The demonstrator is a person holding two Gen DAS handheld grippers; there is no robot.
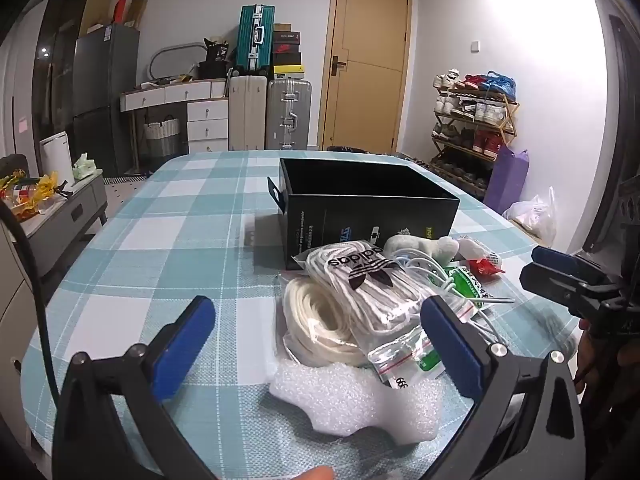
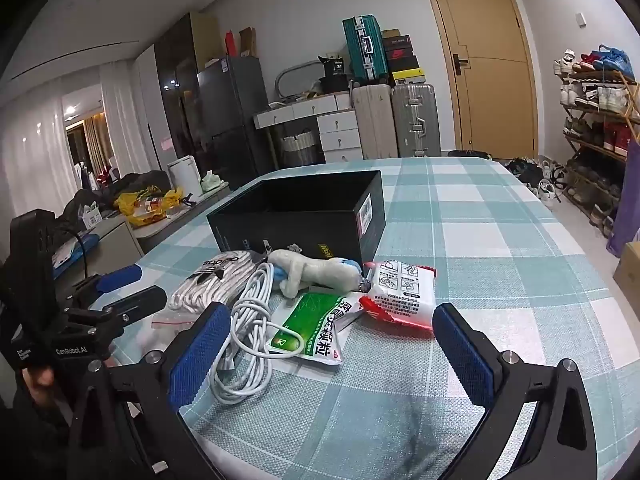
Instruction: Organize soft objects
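An open black box (image 1: 368, 200) (image 2: 304, 216) stands on the checked tablecloth. In front of it lies a pile: a bag of white laces with a logo (image 1: 360, 280) (image 2: 216, 280), a cream lace coil (image 1: 316, 320), white foam (image 1: 352, 400), a white plush toy (image 1: 420, 245) (image 2: 316, 272), a white cable (image 2: 248, 336), a green sachet (image 2: 312, 328) and a red-white packet (image 2: 400, 292). My left gripper (image 1: 316, 344) is open and empty above the foam and laces. My right gripper (image 2: 332, 356) is open and empty near the green sachet.
The table (image 1: 160, 240) has bare cloth left of the box and, in the right wrist view, to the right (image 2: 500, 260). Suitcases (image 1: 272, 116), a drawer unit, a door and a shoe rack (image 1: 472, 120) stand behind the table.
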